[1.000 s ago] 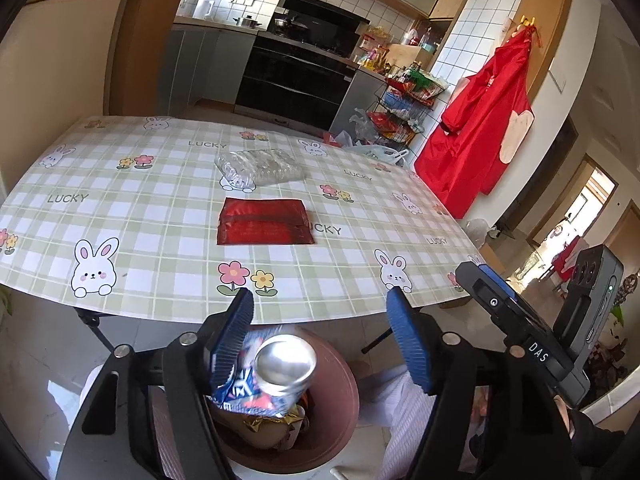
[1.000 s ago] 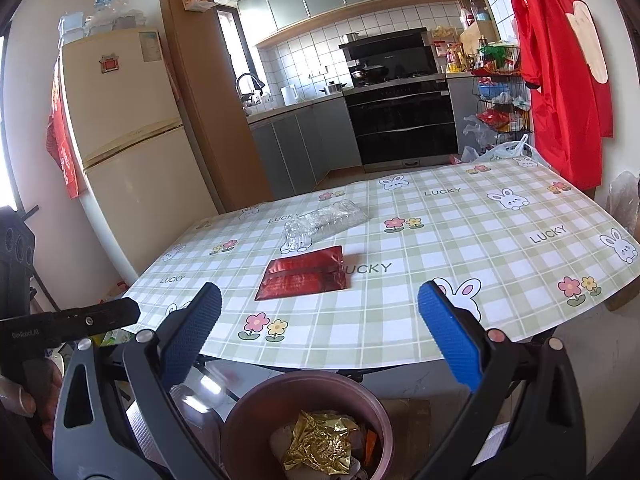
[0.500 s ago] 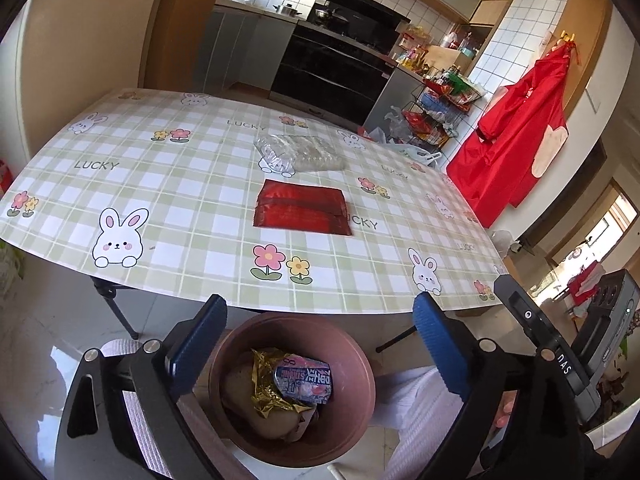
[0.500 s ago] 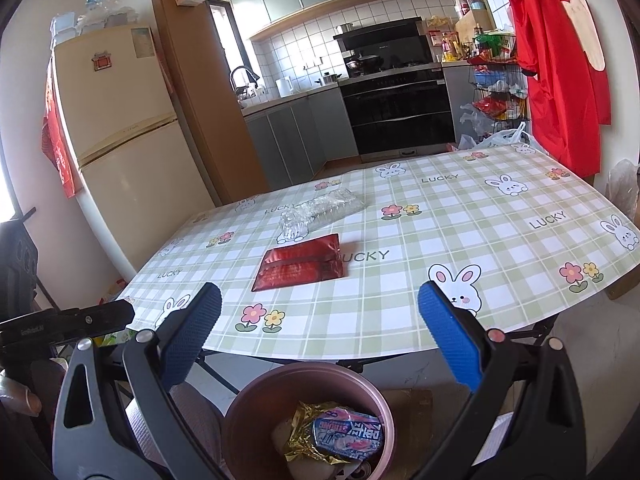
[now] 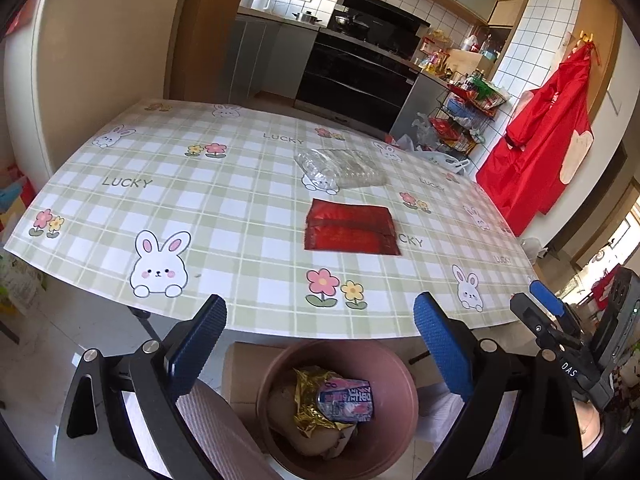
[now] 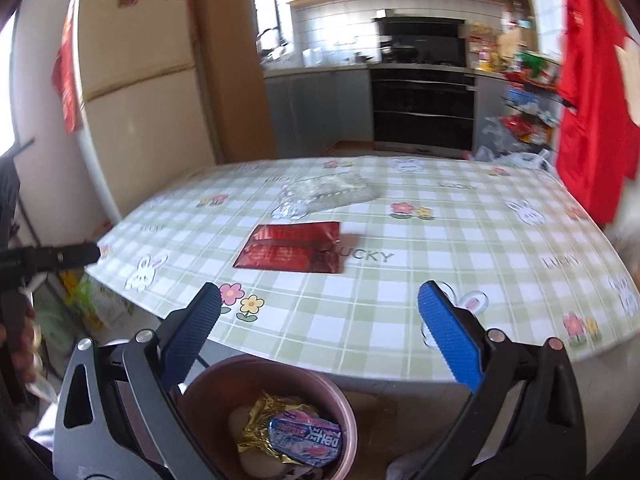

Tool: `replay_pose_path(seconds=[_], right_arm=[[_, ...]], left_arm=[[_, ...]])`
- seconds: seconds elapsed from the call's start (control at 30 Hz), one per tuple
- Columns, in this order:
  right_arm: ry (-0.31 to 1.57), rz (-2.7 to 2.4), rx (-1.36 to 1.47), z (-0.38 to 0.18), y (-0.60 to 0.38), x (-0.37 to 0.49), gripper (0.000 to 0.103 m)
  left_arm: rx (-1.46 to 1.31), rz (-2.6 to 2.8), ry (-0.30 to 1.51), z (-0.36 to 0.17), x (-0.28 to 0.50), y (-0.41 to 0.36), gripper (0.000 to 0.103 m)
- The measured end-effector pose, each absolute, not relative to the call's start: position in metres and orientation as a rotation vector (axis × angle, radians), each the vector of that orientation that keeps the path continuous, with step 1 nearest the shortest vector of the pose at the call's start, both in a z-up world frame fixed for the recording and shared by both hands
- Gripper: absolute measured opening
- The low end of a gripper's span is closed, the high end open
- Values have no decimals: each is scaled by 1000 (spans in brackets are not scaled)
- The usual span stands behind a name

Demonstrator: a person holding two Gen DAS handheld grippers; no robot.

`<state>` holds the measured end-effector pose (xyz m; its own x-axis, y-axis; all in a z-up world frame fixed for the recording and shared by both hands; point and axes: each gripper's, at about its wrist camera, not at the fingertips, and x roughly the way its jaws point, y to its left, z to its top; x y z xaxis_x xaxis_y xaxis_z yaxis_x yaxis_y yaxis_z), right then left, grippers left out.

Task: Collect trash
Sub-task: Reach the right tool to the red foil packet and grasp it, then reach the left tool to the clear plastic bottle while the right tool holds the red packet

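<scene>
A red foil wrapper (image 5: pixel 352 232) lies flat in the middle of the checked table (image 5: pixel 224 216), with a crumpled clear plastic package (image 5: pixel 340 168) just behind it. Both also show in the right wrist view, the red wrapper (image 6: pixel 292 248) in front of the clear package (image 6: pixel 326 194). A brown trash bin (image 5: pixel 384 364) stands on the floor below the table's near edge, holding a gold wrapper and a blue-pink packet (image 5: pixel 346 398). My left gripper (image 5: pixel 320 336) is open and empty above the bin. My right gripper (image 6: pixel 320 320) is open and empty above the bin (image 6: pixel 224 380) too.
A fridge (image 6: pixel 136 92) stands left of the table, kitchen counters and an oven (image 5: pixel 360 72) behind it. A red apron (image 5: pixel 536 152) hangs on the right wall by a wire rack. The right gripper's body (image 5: pixel 568 340) shows at the right of the left wrist view.
My left gripper has opened and let the blue-pink packet fall into the bin. Both grippers have then risen and moved forward toward the table.
</scene>
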<state>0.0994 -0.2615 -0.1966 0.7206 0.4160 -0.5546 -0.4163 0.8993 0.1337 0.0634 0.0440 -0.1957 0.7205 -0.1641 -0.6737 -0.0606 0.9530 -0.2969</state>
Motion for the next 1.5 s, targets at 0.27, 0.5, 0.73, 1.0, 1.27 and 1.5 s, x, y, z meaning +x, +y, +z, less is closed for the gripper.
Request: replay_pose_path(seconds=[0.27, 0.5, 0.73, 1.0, 1.27, 1.5], right_arm=[[776, 804, -517, -219, -171, 194, 97], [912, 892, -888, -264, -100, 253, 97], [936, 998, -1155, -293, -51, 265, 97], [1214, 1052, -825, -303, -71, 309, 82], [1179, 1060, -475, -287, -132, 308, 59], [1102, 813, 83, -274, -213, 337, 58]], left_arm=[[-312, 7, 755, -201, 92, 81, 93], [-381, 62, 782, -219, 106, 114, 93], [-437, 117, 815, -238, 108, 145, 92], [-462, 117, 827, -249, 117, 154, 92], [-414, 66, 847, -254, 143, 137, 93], [-277, -51, 834, -244, 188, 98, 93]])
